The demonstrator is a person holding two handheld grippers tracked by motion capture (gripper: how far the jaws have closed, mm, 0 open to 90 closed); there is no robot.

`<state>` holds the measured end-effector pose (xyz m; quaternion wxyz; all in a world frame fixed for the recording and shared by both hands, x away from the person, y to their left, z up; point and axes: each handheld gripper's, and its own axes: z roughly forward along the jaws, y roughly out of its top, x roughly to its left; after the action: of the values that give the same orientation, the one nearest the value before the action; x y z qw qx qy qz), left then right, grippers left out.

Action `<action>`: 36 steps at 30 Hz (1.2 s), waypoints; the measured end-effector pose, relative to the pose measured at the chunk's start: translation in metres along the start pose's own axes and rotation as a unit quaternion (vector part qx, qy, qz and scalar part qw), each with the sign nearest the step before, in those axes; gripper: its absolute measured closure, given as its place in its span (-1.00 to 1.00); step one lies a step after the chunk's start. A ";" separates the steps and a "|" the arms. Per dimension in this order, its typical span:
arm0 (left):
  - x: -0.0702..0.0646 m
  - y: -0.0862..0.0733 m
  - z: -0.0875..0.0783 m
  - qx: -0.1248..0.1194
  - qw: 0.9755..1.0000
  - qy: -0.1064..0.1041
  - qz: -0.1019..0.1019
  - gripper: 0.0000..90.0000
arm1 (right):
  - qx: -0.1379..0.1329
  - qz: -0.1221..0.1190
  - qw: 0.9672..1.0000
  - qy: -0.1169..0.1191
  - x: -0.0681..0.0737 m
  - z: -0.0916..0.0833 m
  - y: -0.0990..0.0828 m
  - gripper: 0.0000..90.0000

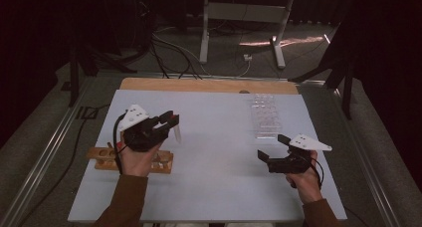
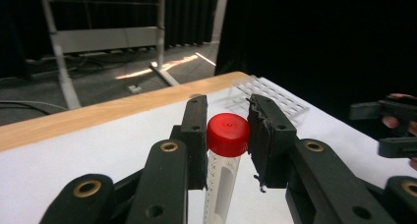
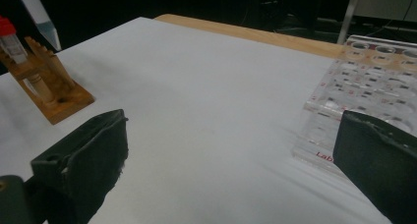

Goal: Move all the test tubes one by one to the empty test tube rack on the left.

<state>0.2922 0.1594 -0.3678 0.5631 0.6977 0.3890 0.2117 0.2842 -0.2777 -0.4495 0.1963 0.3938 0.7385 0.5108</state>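
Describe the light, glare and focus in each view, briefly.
High view: dim, the room dark beyond the white table, a bright streak on the floor. Left gripper view: the red-capped tube is sharp, the background black. Right gripper view: the clear rack is soft with glints, the right gripper dark and slightly blurred.

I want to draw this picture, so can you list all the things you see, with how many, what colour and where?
tube: one, clear with red cap, held between the left gripper's fingers.
wooden rack: one, brown, left side of the table, another red-capped tube in it.
clear rack: one, see-through, far right of the table.
table: one, pale top with wooden far edge.
left gripper: one, black, shut on the tube.
right gripper: one, black, fingers open, near the clear rack.
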 end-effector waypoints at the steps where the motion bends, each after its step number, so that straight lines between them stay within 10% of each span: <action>1: 0.003 0.000 -0.003 -0.002 1.000 0.005 -0.002 0.58 | -0.002 0.001 1.000 0.001 0.000 0.000 0.000 -1.00; 17: 0.045 -0.008 -0.049 -0.019 0.997 0.065 -0.026 0.58 | -0.009 0.002 1.000 0.009 0.000 -0.002 0.000 -1.00; 36: 0.080 -0.026 -0.112 -0.026 0.989 0.139 -0.051 0.58 | -0.014 0.006 1.000 0.008 0.000 -0.004 0.001 -1.00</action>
<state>0.2508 0.2925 -0.3729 0.5313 0.6261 0.4931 0.2873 0.2816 -0.2796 -0.4474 0.1927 0.3912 0.7307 0.5254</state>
